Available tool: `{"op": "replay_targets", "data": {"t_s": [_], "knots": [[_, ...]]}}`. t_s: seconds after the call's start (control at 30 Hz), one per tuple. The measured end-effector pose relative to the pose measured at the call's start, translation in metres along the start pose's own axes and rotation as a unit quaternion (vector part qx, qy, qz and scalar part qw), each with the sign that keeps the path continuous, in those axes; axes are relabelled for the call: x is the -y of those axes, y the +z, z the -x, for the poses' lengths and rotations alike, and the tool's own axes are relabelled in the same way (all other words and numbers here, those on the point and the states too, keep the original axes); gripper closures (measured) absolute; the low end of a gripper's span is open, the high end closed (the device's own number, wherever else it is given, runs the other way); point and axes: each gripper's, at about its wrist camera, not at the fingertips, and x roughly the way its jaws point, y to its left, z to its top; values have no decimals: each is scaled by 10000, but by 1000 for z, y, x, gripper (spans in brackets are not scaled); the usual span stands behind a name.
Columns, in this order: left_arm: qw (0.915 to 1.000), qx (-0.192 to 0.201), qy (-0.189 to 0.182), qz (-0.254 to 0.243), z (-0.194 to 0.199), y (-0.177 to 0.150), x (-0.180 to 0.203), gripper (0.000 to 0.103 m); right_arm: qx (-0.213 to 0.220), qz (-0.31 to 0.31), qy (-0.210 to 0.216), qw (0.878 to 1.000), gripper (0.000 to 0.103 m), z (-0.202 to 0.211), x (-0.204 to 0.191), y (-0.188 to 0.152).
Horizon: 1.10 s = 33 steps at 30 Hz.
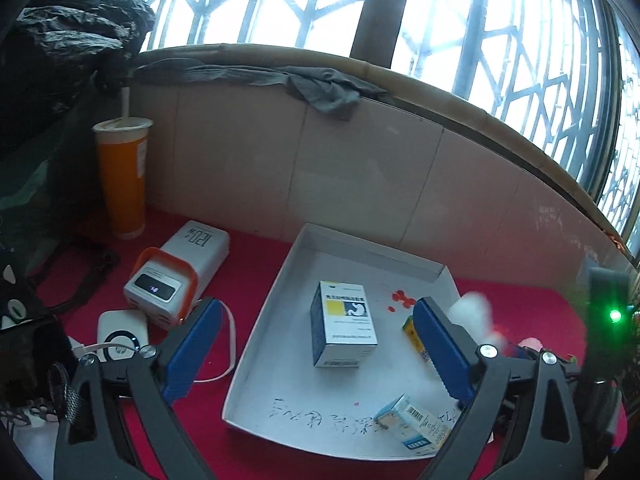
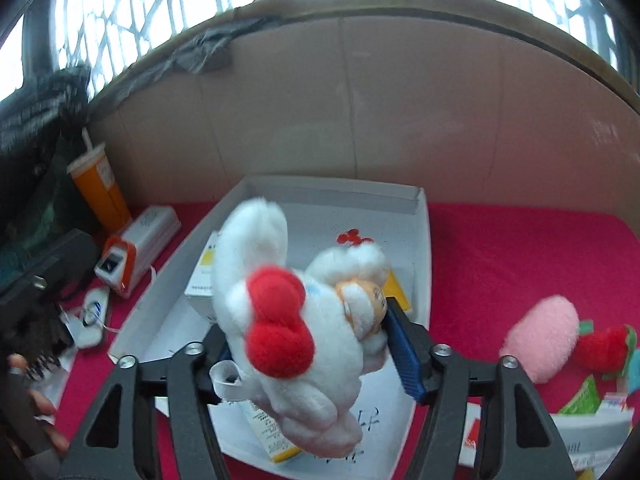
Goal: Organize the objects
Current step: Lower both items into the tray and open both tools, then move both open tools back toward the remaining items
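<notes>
We carry the white plush toy [image 2: 296,328] between the right gripper [image 2: 312,344] fingers, seemingly still pinched though blur hides the contact, over the white tray [image 2: 422,240], so we should lower before letting go, keeping the left gripper [image 1: 316,352] fingers spread empty around the blue-and-white box [image 1: 344,330].

Ahead of the left gripper [image 1: 316,356], whose frame is black with blue pads, the bench [image 1: 256,264] wears a crimson cloth, and on it lies a white tray [image 1: 280,300] scrawled with dark handwriting and dotted with red spots. Between the pads stands a white box [image 1: 344,320] with a dark blue side and a yellow patch. Far left rises an orange cup [image 1: 122,176]. In the right gripper [image 2: 308,344] sits a white plush toy [image 2: 288,308] with a red bow; to its right lies a pink plush [image 2: 540,336].
</notes>
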Motion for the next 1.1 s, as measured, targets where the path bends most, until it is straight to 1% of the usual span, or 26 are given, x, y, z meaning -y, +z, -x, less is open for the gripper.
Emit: {"op": "replay_targets", "data": {"t_s": [0.07, 0.13, 0.2, 0.33, 0.43, 0.53, 0.6, 0.7, 0.8, 0.87, 0.93, 0.97, 1.0, 1.07, 1.1], "knots": [[10000, 6, 5, 37, 4, 3, -3, 7, 88, 41, -94, 9999, 25, 5, -2, 3], [9999, 133, 43, 75, 13, 7, -3, 7, 233, 6, -87, 9997, 19, 18, -1, 6], [9997, 206, 62, 80, 21, 9, -1, 7, 377, -3, -106, 9992, 16, 30, -1, 6], [9996, 271, 28, -67, 37, 6, 13, 7, 611, -109, -91, 9980, 11, 60, 7, 0], [9995, 268, -16, -193, 43, -1, 25, 7, 686, -222, -191, 9972, 10, 77, 23, -13], [9995, 55, -174, -239, 40, -1, 42, 7, 701, -455, -247, 9962, 10, 95, 45, -18], [9989, 105, -322, -315, 45, 2, 56, 6, 915, -609, -323, 9934, 10, 120, 63, -17], [9959, 231, -557, -681, 53, 0, 86, 6, 1263, -875, -510, 9868, 7, 154, 93, -24], [9898, 70, -807, -1171, 48, -11, 116, 6, 1378, -1179, -671, 9811, 5, 178, 124, -40], [9821, -119, -993, -1596, 37, -20, 139, 6, 1337, -1436, -782, 9774, 5, 190, 149, -57], [9638, -413, -1341, -2266, 21, -33, 167, 6, 1218, -1681, -890, 9742, 5, 199, 174, -77], [9501, -554, -1563, -2642, 13, -41, 181, 6, 1146, -1828, -945, 9719, 5, 204, 189, -90], [9317, -686, -1804, -3078, 5, -50, 195, 6, 1085, -1948, -1000, 9697, 5, 208, 201, -100], [8862, -803, -2228, -3982, -7, -69, 224, 6, 966, -2157, -1122, 9652, 5, 216, 224, -117], [8520, -918, -2490, -4512, -13, -80, 240, 6, 920, -2234, -1143, 9636, 5, 219, 233, -122]]}}
